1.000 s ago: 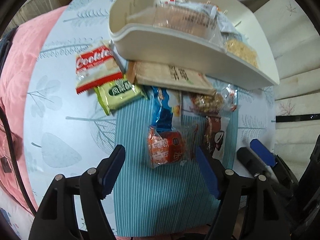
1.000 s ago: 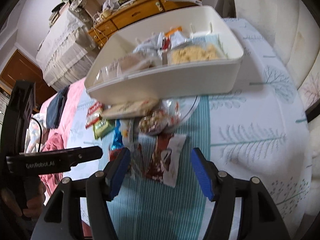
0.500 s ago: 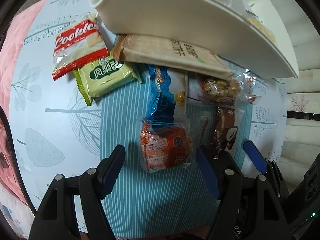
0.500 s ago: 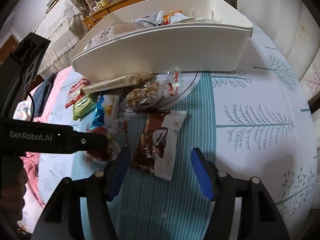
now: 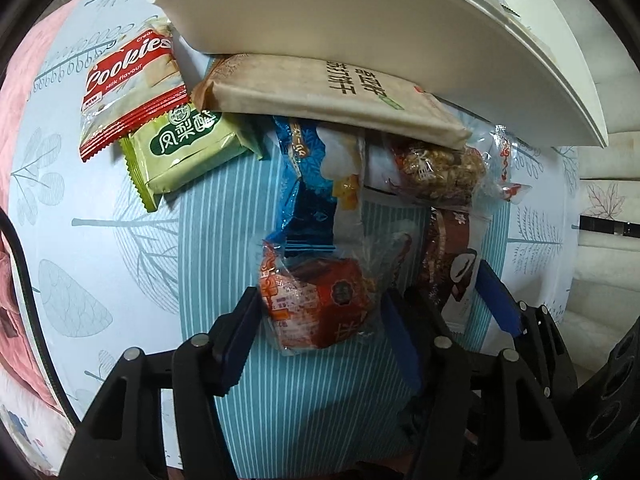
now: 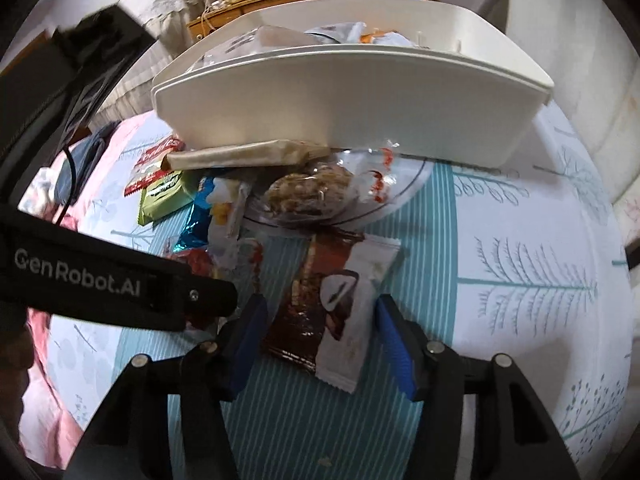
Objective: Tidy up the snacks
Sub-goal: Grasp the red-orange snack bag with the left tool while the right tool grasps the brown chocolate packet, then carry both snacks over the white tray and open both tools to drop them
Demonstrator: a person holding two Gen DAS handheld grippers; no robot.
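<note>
Several snack packets lie on a teal striped mat (image 5: 224, 240) in front of a white bin (image 5: 360, 20). My left gripper (image 5: 320, 334) points down over a red packet in clear wrap (image 5: 316, 304). Its jaws are closing, with the packet between the blue pads, which stand right at its edges with no squeeze showing. My right gripper (image 6: 320, 340) straddles a brown-and-white chocolate packet (image 6: 332, 304). Its jaws are closing too, and a thin gap remains on each side. The two grippers stand side by side, almost touching.
A red Cookies packet (image 5: 128, 80), a green packet (image 5: 188, 148), a long beige packet (image 5: 320, 92), a blue packet (image 5: 308, 188) and a clear nut packet (image 5: 440, 168) crowd the bin's foot. The white bin (image 6: 352, 92) holds more snacks. Pink bedding (image 5: 24, 80) lies left.
Both grippers have sunk toward the mat and their jaws have narrowed. The red packet now sits between the left pads and the chocolate packet between the right pads.
</note>
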